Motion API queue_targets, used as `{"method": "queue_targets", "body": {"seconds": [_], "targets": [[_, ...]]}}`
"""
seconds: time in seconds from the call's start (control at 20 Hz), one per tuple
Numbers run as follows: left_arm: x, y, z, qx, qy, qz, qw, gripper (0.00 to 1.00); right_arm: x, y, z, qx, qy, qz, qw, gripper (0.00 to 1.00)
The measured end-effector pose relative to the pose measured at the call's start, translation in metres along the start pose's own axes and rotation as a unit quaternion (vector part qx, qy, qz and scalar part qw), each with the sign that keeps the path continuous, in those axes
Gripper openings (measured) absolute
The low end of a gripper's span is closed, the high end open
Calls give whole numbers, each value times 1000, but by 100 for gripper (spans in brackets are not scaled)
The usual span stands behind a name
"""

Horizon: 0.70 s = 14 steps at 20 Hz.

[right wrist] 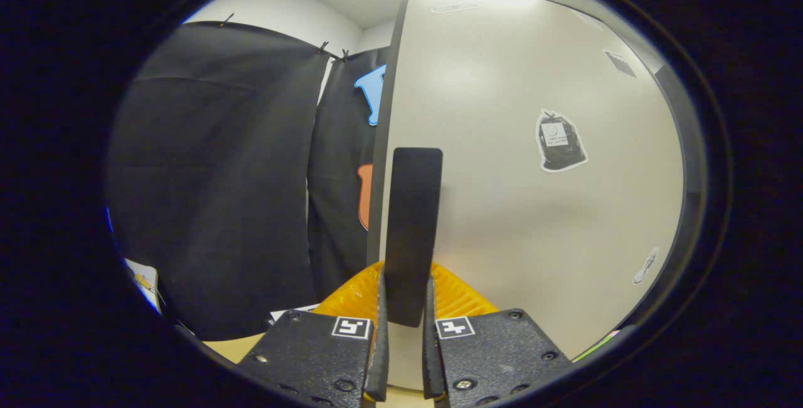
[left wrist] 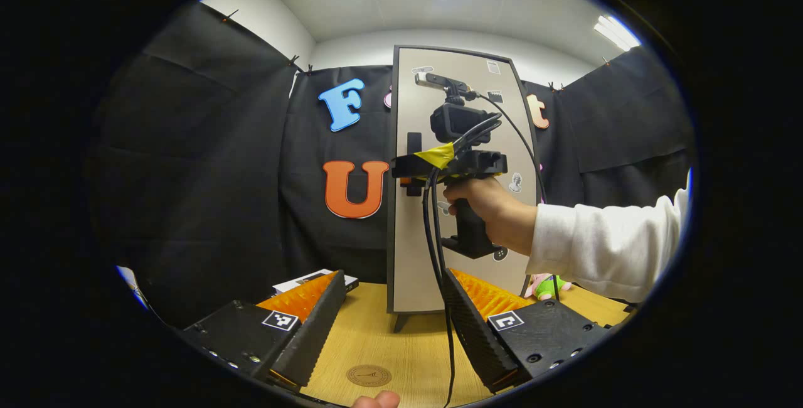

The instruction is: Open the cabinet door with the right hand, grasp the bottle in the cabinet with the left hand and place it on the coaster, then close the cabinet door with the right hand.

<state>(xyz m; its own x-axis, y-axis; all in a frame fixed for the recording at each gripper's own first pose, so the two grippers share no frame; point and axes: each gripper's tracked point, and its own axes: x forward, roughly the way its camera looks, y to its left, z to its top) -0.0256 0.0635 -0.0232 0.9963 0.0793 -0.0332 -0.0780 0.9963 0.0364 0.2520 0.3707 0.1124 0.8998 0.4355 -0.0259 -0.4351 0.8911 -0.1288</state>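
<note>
A tall cabinet with a beige door (left wrist: pixel 461 257) stands at the back of the wooden table, and the door looks flush with its dark frame. It hides the cabinet's inside. A hand in a white sleeve holds my right gripper (left wrist: pixel 408 169) at the door's black vertical handle (left wrist: pixel 414 143). In the right gripper view the handle (right wrist: pixel 412 220) runs down between both fingers of my right gripper (right wrist: pixel 404 326), which is shut on it. My left gripper (left wrist: pixel 392 314) hovers open and holds nothing, low over the table in front of the cabinet. A round brown coaster (left wrist: pixel 369 375) lies just below it.
The right gripper's black cables (left wrist: pixel 439 282) hang down in front of the cabinet, between my left fingers. A pink and green plush toy (left wrist: pixel 547 284) lies right of the cabinet's foot. White papers (left wrist: pixel 313 280) lie at the left. A thumb tip (left wrist: pixel 376 400) shows at the table's near edge.
</note>
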Motion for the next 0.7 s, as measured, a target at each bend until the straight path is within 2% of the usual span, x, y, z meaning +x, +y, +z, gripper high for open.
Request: {"method": "queue_targets", "body": {"seconds": [0.4, 0.7], "targets": [[-2, 20, -7, 8, -9, 8, 1000, 94, -40, 11, 3, -4, -5, 17, 1000, 24], [-8, 25, 0, 6, -18, 12, 1000, 94, -72, 10, 3, 5, -10, 13, 1000, 24]]}}
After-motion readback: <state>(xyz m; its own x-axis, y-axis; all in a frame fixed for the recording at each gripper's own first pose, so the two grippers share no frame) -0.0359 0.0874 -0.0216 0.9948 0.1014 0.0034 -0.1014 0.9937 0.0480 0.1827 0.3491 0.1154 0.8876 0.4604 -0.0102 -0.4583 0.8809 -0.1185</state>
